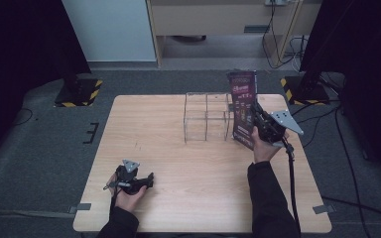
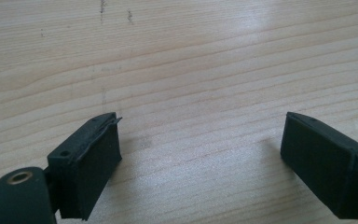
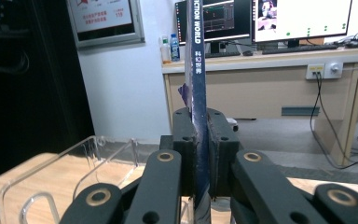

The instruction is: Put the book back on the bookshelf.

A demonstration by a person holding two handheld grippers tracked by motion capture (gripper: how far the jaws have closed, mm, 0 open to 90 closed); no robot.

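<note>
Low in the frame's lower left, the left gripper [image 1: 138, 181] rests on the bare wooden table [image 1: 178, 158], its jaws spread wide with nothing between them, apparently parked while the other hand works. Farther up at centre right, the right gripper [image 1: 261, 123] is clamped on the spine of a magazine [image 1: 243, 106], held upright with its lower edge near the tabletop. Just beside it, toward the frame's upper middle, stands a clear plastic rack [image 1: 207, 116]; holding the magazine vertical probably suits slipping it into a slot.
</note>
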